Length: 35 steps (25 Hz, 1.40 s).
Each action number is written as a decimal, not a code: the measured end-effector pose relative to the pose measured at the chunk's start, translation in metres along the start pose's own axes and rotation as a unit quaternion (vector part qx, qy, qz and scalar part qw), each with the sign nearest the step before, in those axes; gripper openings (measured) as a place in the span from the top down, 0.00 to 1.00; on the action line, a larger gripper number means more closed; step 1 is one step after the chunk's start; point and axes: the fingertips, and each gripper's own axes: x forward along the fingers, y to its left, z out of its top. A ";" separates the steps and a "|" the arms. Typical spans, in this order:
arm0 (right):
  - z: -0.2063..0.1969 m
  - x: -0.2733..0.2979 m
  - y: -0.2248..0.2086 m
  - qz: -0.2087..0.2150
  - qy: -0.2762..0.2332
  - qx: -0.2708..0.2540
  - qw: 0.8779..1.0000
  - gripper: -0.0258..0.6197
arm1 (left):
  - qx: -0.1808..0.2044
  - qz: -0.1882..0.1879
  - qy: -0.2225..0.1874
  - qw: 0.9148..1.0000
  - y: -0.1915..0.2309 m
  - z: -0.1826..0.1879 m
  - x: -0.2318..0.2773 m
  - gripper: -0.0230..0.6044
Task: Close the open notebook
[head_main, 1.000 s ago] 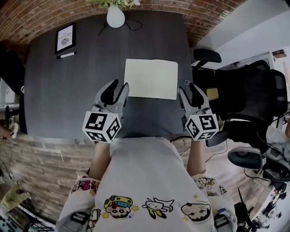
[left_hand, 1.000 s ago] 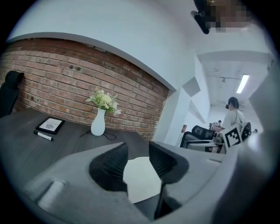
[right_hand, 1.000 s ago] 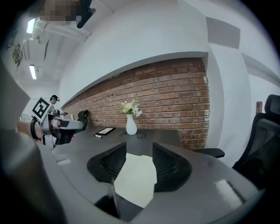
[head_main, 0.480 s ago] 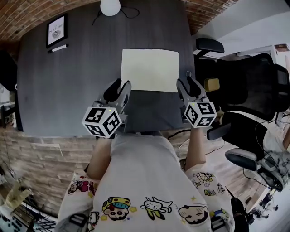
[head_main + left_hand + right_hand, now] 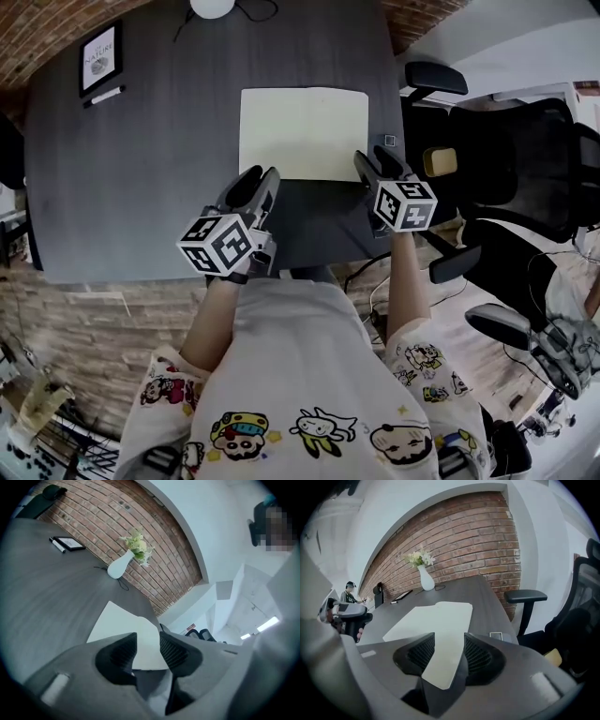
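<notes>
The open notebook [image 5: 305,133] lies flat on the dark grey table [image 5: 141,178], its cream pages blank. My left gripper [image 5: 259,184] hovers just short of its near left corner, jaws open and empty. My right gripper [image 5: 375,163] is at the near right corner, also open with nothing held. In the left gripper view the notebook [image 5: 123,625] shows beyond the gap of the left gripper [image 5: 147,648]. In the right gripper view the notebook [image 5: 436,618] stretches ahead of the right gripper [image 5: 449,654].
A white vase [image 5: 212,6] with flowers stands at the table's far edge. A framed picture [image 5: 99,54] and a pen [image 5: 103,96] lie far left. A small square object [image 5: 389,141] sits by the table's right edge. Black office chairs [image 5: 511,159] stand to the right.
Both grippers have sunk toward the table and now sit closer to the notebook's near edge. The left gripper has rolled. The notebook has not moved.
</notes>
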 end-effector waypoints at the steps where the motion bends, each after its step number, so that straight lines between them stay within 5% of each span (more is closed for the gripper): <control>1: -0.002 0.004 -0.001 0.002 0.005 0.001 1.000 0.66 | -0.009 -0.001 0.003 1.000 0.000 -0.005 0.003 0.73; 21: -0.024 0.029 -0.018 0.006 0.106 0.029 0.994 0.64 | -0.217 0.010 0.007 0.976 0.021 -0.066 0.032 0.71; 29: -0.022 0.030 -0.018 0.016 0.123 0.029 0.992 0.65 | -0.312 -0.008 0.001 0.950 0.022 -0.080 0.044 0.66; 35: -0.022 0.031 -0.019 0.020 0.121 0.030 0.992 0.65 | -0.387 -0.021 -0.024 0.921 0.027 -0.085 0.050 0.57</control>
